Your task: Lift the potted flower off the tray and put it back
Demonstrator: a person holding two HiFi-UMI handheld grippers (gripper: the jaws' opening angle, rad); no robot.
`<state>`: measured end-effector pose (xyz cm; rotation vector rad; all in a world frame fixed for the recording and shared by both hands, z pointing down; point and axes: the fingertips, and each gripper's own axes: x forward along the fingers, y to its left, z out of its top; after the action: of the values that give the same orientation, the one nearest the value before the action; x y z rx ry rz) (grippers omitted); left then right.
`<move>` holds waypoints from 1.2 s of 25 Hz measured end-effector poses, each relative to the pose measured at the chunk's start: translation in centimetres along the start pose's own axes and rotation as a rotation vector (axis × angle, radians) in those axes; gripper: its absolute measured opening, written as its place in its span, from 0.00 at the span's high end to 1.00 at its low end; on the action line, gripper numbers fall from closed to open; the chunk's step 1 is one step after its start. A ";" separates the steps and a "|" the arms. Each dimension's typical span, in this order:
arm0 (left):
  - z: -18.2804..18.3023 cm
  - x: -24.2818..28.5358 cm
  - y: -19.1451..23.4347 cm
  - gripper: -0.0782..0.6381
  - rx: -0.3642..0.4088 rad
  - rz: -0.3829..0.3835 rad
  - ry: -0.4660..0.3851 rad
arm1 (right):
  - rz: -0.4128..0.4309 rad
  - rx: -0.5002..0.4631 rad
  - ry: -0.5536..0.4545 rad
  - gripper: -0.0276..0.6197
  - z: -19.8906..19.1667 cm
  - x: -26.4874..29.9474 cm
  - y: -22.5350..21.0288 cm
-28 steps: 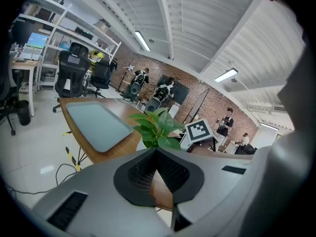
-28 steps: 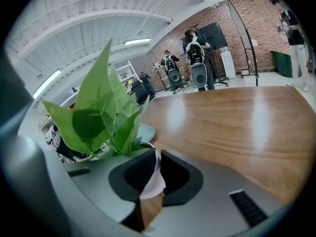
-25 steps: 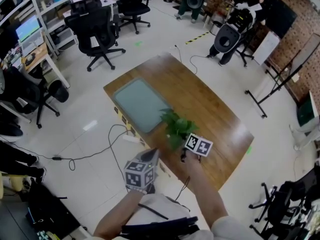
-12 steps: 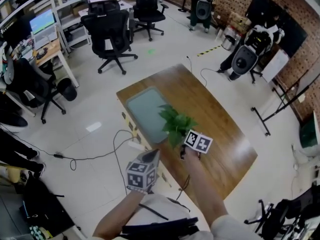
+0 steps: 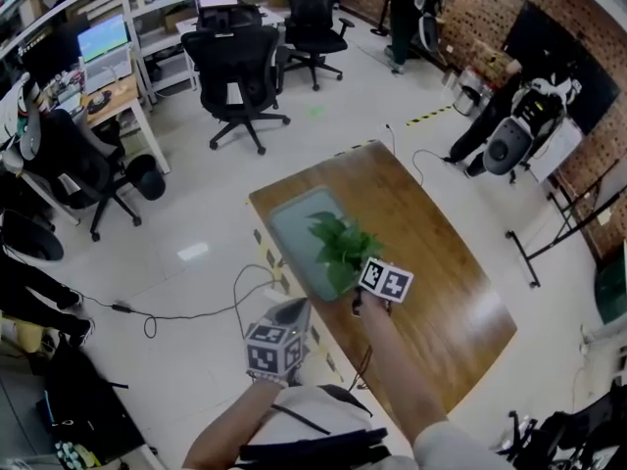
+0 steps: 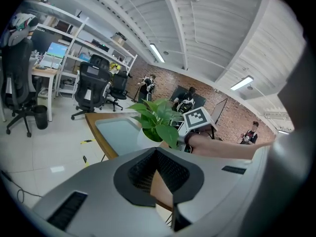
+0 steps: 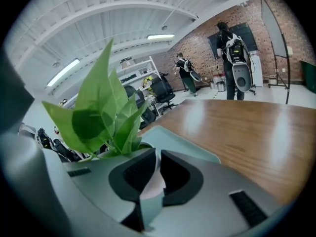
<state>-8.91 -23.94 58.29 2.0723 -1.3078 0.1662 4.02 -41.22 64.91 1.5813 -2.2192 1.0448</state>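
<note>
L gripper [image 5: 297, 309]: nearest the body, off the table [image 5: 446, 287] edge on the near side of the tray [image 5: 292, 225], jaws shut on nothing. Leave parked there, clear of the leaves. R gripper [image 7: 157, 157]: clamped on the white pot wall [image 7: 150, 189] of the potted flower [image 5: 338, 250], prob. one jaw inside the rim and one outside. Pot pos.: above the tray's near right corner in the head view; base contact w/ tray not discernible, as leaves and gripper cover it. Step in hand, as judged: return of pot to tray. Hold clamp pressure steady; no easing of jaws until base sits flat. Expect tilt away from the jaws, since a one-sided rim grip hangs the weight off-centre; counter w/ level wrist and slow travel. Bring pot further in from the tray's corner toward its middle before descent, so the base clears the tray's raised edge. Lower straight down, no sideways drag. Open jaws only after full seating, then withdraw upward to avoid snagging foliage. Beyond the tray: bare wood table, nothing to dodge; farther off, office chairs [image 5: 240, 67], no concern.
</note>
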 end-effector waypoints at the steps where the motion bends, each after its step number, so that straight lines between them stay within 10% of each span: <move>1: -0.1 0.0 0.4 0.90 -0.003 0.003 0.002 | -0.004 0.000 0.005 0.90 -0.3 0.5 0.0; 30: -1.1 0.1 1.9 0.90 -0.041 0.025 0.026 | -0.055 0.103 -0.019 0.77 -1.2 0.7 -2.8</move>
<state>-10.21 -23.94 60.08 2.0133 -1.3112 0.1753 6.01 -41.41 67.36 1.6913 -2.1529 1.1498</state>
